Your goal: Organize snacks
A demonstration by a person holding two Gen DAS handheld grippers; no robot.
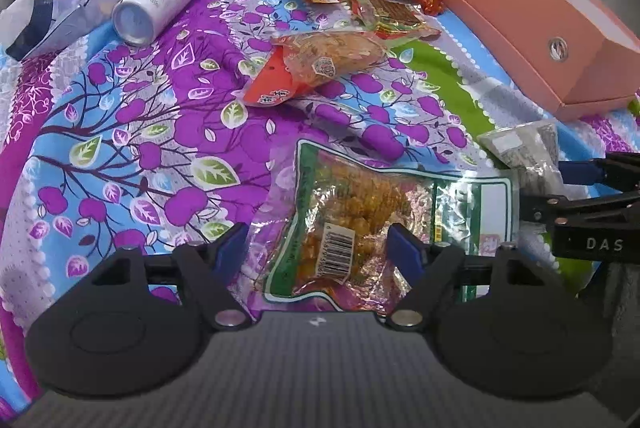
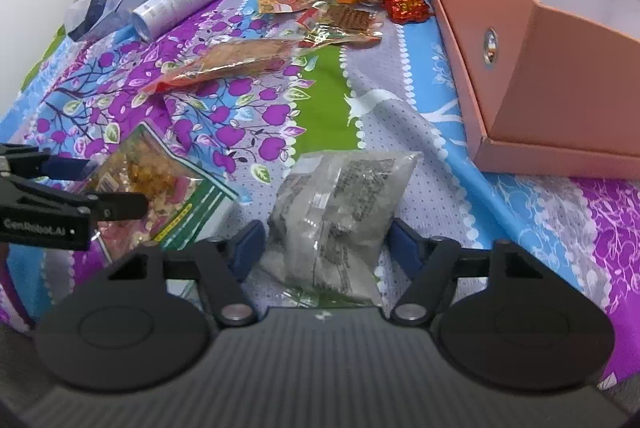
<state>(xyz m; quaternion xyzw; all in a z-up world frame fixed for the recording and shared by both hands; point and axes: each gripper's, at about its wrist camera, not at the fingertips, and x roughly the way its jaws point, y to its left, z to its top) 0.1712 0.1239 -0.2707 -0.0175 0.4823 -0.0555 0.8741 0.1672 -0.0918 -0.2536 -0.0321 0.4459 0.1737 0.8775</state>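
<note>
None of the snacks is sitting in the pink box (image 2: 560,40) at right yet: the left tongs (image 1: 316,248) are straddling the green-edged packet (image 1: 360,224) unclenched, the right tongs (image 2: 324,248) likewise around the grey packet (image 2: 340,204) lower centre.

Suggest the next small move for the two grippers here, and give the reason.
Probably close both. The left gripper straddles the green-edged clear bag of yellow snacks, its jaws open, and the right gripper straddles the clear crinkled bag with grey print, pads beside it. The open pink cardboard box looks empty, so it likely receives them.
</note>
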